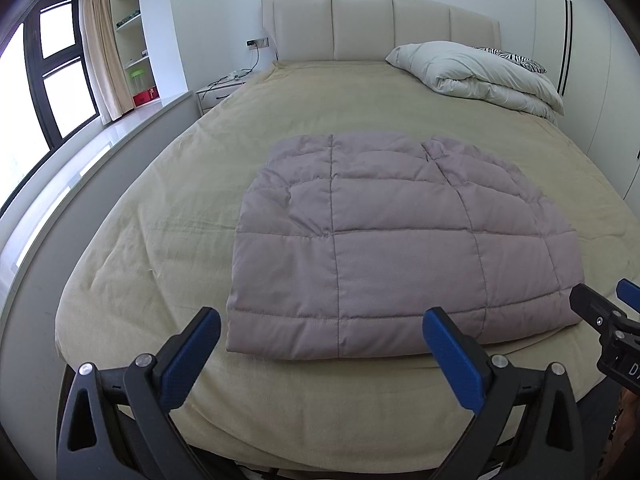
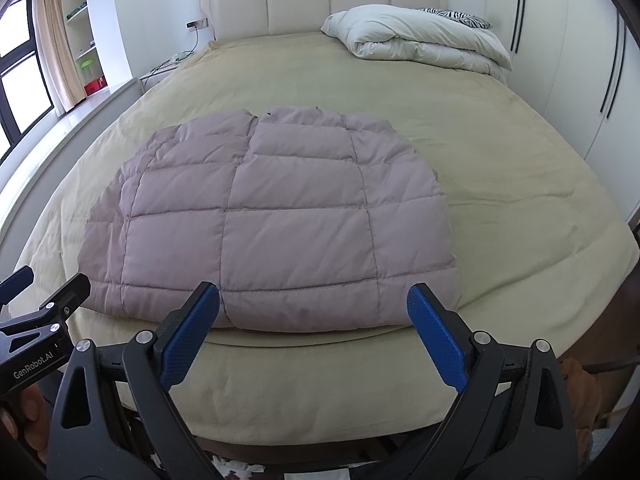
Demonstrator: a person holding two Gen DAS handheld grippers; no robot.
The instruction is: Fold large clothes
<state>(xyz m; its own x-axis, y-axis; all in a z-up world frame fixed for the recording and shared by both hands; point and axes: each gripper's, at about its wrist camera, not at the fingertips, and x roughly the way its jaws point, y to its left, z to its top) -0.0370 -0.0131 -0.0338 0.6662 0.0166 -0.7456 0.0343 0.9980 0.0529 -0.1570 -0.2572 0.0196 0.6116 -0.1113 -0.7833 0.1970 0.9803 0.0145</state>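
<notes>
A folded, quilted, pale mauve puffer jacket (image 1: 400, 240) lay flat on the beige bed cover (image 1: 168, 240), near the foot edge of the bed. The left gripper (image 1: 322, 344) hung just before that edge with its jaws released and wide apart, holding nothing. The right gripper (image 2: 314, 320) was beside it, jaws also released and empty, its blue fingertips (image 2: 192, 328) just in front of the jacket hem. A folded white duvet (image 2: 420, 40) sat by the cream padded headboard (image 2: 320, 0).
</notes>
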